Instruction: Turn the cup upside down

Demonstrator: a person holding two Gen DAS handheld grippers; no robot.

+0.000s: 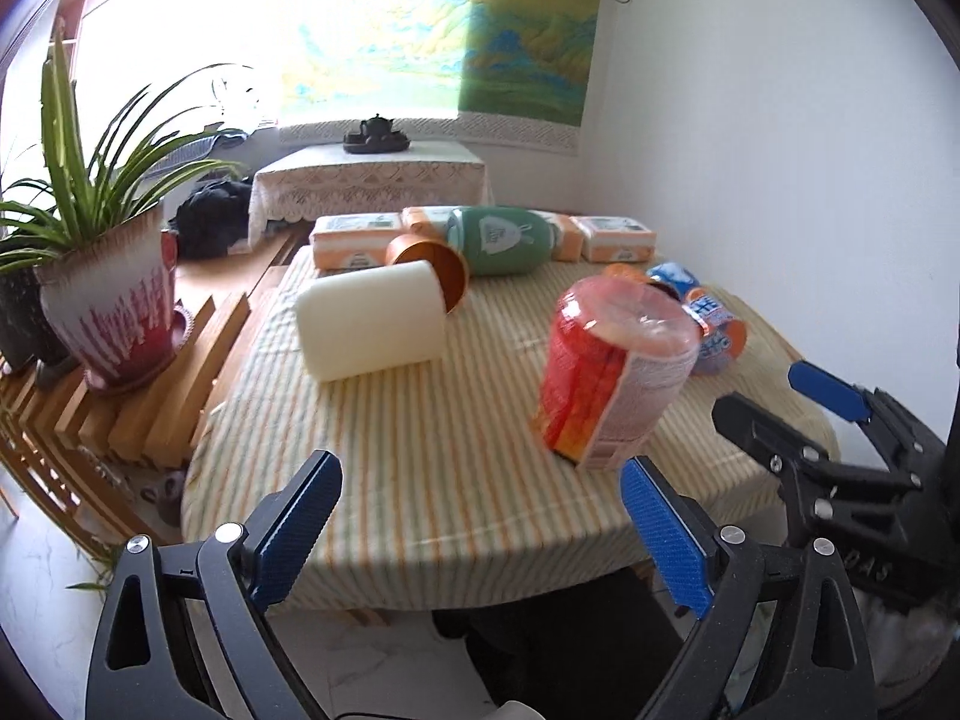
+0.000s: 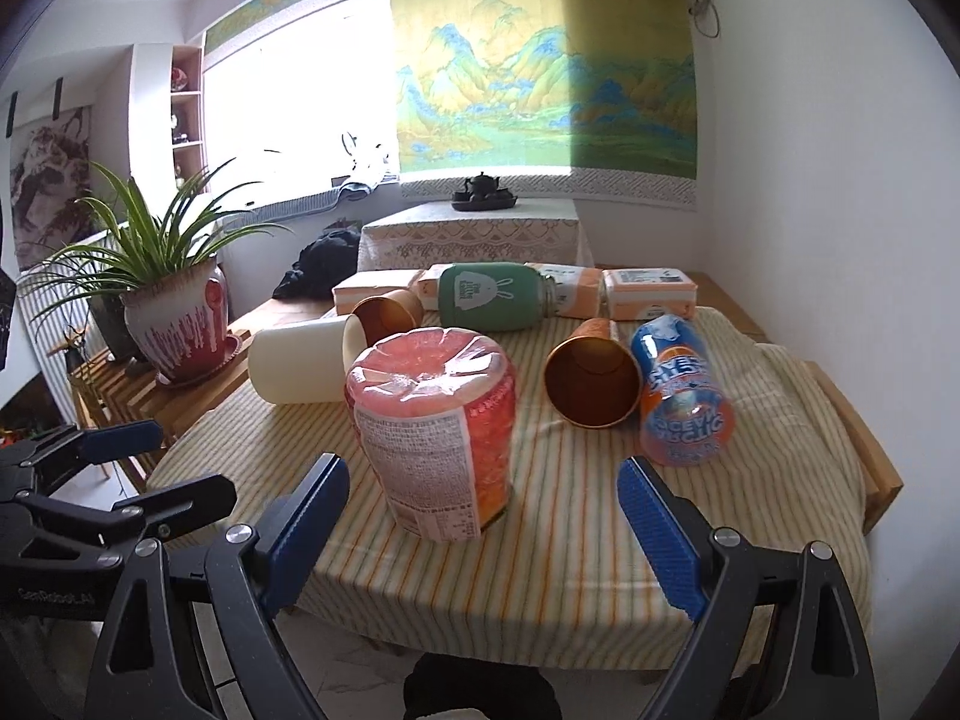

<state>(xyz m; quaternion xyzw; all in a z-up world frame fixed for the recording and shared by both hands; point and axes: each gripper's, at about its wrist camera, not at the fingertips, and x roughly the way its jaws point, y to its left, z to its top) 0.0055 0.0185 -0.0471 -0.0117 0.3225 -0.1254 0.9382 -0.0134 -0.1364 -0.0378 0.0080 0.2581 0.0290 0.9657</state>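
Both tools, left tool (image 1: pixel 480 531) and right tool (image 2: pixel 485 531), gape empty, red cup (image 2: pixel 435 432) between.

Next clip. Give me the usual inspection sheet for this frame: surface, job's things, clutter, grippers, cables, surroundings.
Surface: table under a striped cloth.
Job's things: red wrapped cup standing; white cup, two orange paper cups and blue-orange cup on their sides.
Clutter: green bottle lying down, tissue packs behind it.
Grippers: left gripper and right gripper open, empty, short of the table.
Cables: air-conditioner cord on wall.
Surroundings: potted plant, tea set, landscape hanging.
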